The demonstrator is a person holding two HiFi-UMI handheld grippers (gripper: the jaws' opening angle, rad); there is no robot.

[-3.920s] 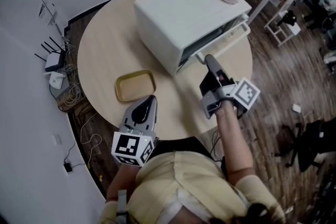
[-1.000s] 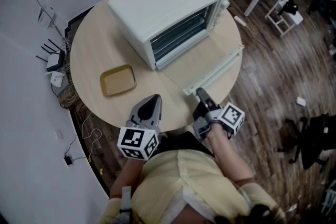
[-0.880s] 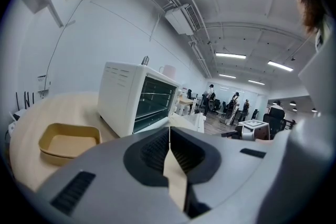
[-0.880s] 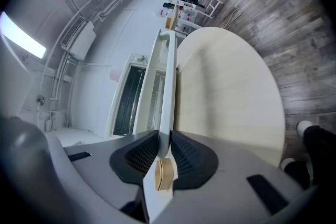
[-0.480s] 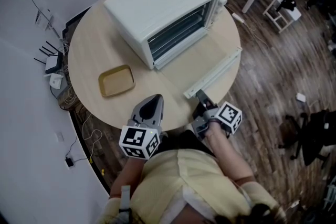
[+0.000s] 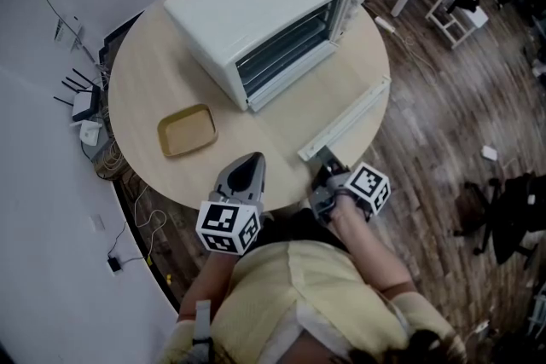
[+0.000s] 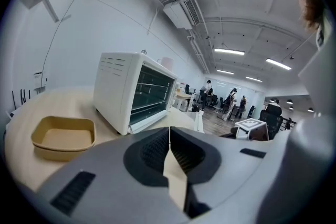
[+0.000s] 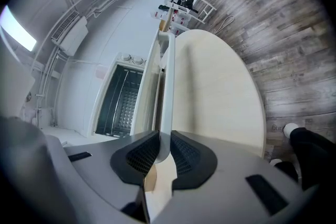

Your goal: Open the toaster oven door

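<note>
Basically the door (image 6: 311, 98) lies flat mid-frame, its handle (image 6: 345, 119) running from lower centre toward the right. The right gripper (image 6: 323, 158) is closing on the near end, and the left gripper (image 6: 246, 164) is pinched together, empty.

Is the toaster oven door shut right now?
No, the door lies folded down flat over the table, and the racks inside the toaster oven are in plain sight.
</note>
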